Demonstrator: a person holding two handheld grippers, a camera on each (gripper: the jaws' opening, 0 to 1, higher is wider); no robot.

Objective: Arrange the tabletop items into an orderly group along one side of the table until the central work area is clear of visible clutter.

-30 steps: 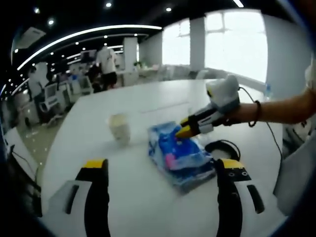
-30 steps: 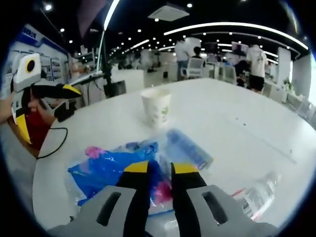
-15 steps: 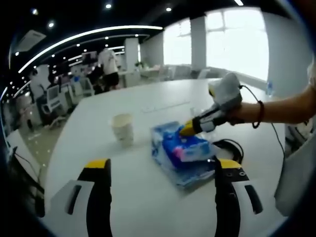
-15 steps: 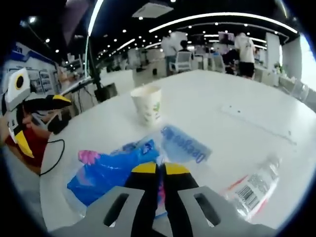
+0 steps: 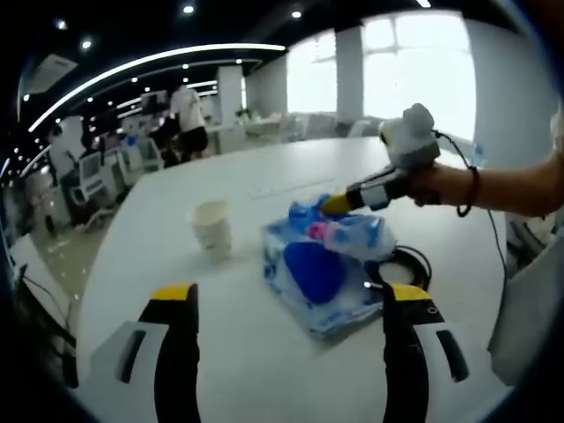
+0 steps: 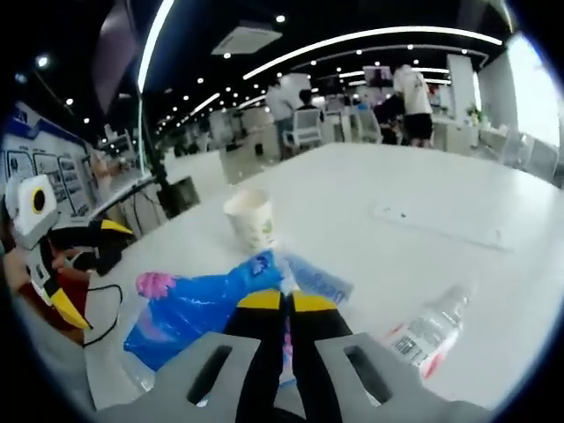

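Observation:
A blue and pink plastic pack (image 5: 319, 269) lies on the white table (image 5: 229, 352), one end raised off the surface. My right gripper (image 5: 337, 205) comes in from the right and is shut on the pack's wrapper. In the right gripper view the same gripper (image 6: 285, 301) pinches the blue film (image 6: 203, 304) between closed yellow tips. A white paper cup (image 5: 212, 229) (image 6: 251, 220) stands upright just beyond the pack. A clear water bottle (image 6: 427, 330) lies on its side to the right. My left gripper (image 5: 291, 295) stands open, short of the pack, holding nothing.
A black cable loop (image 5: 403, 263) lies beside the pack, under a person's forearm (image 5: 507, 187). A flat white strip (image 6: 436, 225) rests farther out on the table. Chairs, desks and people fill the office behind. The left gripper (image 6: 55, 256) shows beyond the table's rounded edge.
The right gripper has risen with the wrapper in its grip, lifting and tilting one end of the blue pack. The left gripper has stayed in place, still open.

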